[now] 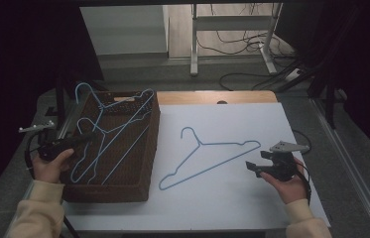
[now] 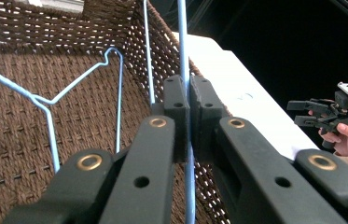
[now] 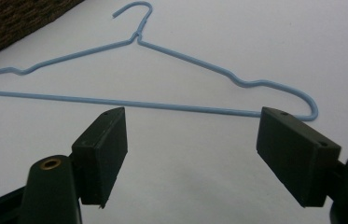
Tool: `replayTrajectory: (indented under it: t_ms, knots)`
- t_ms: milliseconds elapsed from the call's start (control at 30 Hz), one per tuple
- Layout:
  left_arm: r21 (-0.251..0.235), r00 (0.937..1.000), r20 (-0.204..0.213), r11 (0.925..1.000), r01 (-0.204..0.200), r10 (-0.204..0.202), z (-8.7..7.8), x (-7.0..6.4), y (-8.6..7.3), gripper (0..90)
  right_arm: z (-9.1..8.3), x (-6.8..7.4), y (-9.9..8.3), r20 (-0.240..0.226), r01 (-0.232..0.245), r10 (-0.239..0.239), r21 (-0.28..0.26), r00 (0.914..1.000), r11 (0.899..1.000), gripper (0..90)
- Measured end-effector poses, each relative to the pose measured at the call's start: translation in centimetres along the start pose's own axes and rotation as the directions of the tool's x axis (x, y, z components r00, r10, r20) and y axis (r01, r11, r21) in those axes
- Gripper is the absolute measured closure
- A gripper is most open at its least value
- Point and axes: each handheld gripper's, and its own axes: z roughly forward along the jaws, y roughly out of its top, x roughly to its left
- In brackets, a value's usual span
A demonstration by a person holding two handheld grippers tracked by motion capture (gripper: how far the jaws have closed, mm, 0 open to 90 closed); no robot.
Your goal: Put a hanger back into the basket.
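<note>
— Left hand-held gripper (image 1: 86, 138), from the high view: where is it?
— Over the near-left part of the wicker basket (image 1: 138, 191), among the blue hangers in the basket (image 1: 104, 130). The right hand-held gripper (image 1: 253, 165) hovers over the white tabletop (image 1: 232, 203), just right of the lone hanger on the tabletop (image 1: 207, 156) lying flat beside the basket.
— And the left gripper view?
— Its jaws are clenched on a blue wire (image 2: 184, 56) of one hanger, which runs straight up between them, against the basket's woven wall (image 2: 17, 112). Another hanger (image 2: 50, 100) lies further in.
— The right gripper view?
— Jaws spread wide, gripping nothing. The lone hanger (image 3: 162, 106) lies just beyond them, its long bar across the gap and its hook pointing away.
</note>
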Motion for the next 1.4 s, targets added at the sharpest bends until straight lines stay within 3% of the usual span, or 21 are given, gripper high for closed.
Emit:
replayTrajectory:
  t_ms: [133,300,400,467,567,633,700,767,867,900,1000,1100,1233,1400]
  knots:
    - [0.031,0.9998,-0.017,0.9995,0.009,-0.009,0.2,0.3,-0.4,86.3,0.0,0.0,0.0,0.001,-0.002,0.002,0.000,1.0000,1.000,24.8]
    - [0.095,0.9992,-0.038,0.9953,0.018,-0.014,1.6,0.7,-0.9,86.3,0.0,0.0,0.0,0.001,0.001,-0.001,0.001,1.0000,1.000,24.8]
    - [0.100,0.9998,-0.011,0.9949,0.015,-0.014,2.0,0.5,-0.7,86.2,0.0,0.0,0.0,0.001,0.002,-0.002,0.001,1.0000,1.000,24.8]
    - [0.115,0.9999,-0.016,0.9933,0.008,-0.007,2.3,0.4,-0.8,86.3,0.0,0.0,0.0,0.001,0.000,0.000,-0.001,1.0000,1.000,24.8]
    - [0.150,0.9997,-0.023,0.9886,0.003,0.000,2.9,0.4,-0.8,86.2,0.0,0.0,0.0,0.001,-0.001,0.001,0.001,1.0000,1.000,24.8]
    - [0.180,0.9984,-0.052,0.9832,0.029,-0.020,3.2,0.5,-0.8,86.0,0.0,0.0,0.0,0.001,0.002,-0.002,0.000,1.0000,1.000,24.8]
    - [0.186,0.9921,-0.124,0.9816,0.045,-0.022,3.4,0.7,-0.7,82.2,0.0,0.0,0.0,0.001,0.002,-0.002,-0.001,1.0000,1.000,24.8]
    - [0.217,0.9742,-0.224,0.9759,0.024,0.026,3.6,0.7,-0.7,74.9,-0.1,0.0,0.0,0.001,0.002,-0.002,-0.001,1.0000,1.000,24.8]
    - [0.215,0.9573,-0.282,0.9766,-0.003,0.065,3.7,0.5,-0.6,58.5,-0.1,0.0,0.0,0.000,0.002,-0.002,-0.001,1.0000,1.000,24.8]
    - [0.215,0.9545,-0.289,0.9765,-0.009,0.072,3.7,0.4,-0.6,53.4,-0.1,0.0,0.0,0.000,0.002,-0.002,-0.001,1.0000,1.000,24.8]
    - [0.197,0.9519,-0.292,0.9797,-0.036,0.094,3.6,-0.3,-0.6,46.5,0.0,0.1,0.0,0.000,0.005,-0.005,0.001,1.0000,1.000,24.7]
    - [0.187,0.9568,-0.264,0.9797,-0.072,0.121,3.6,-1.4,-0.5,37.5,0.0,0.2,0.1,-0.001,0.006,-0.006,0.001,1.0000,1.000,24.7]
    - [0.192,0.9590,-0.214,0.9705,-0.145,0.186,4.2,-3.5,-0.7,28.6,0.2,0.3,0.2,-0.007,0.010,-0.010,0.009,0.9999,1.000,24.4]
    - [0.203,0.9586,-0.120,0.9516,-0.231,0.258,5.4,-6.3,-1.3,25.3,0.6,0.7,0.3,-0.016,0.028,-0.028,0.021,0.9995,0.999,24.2]
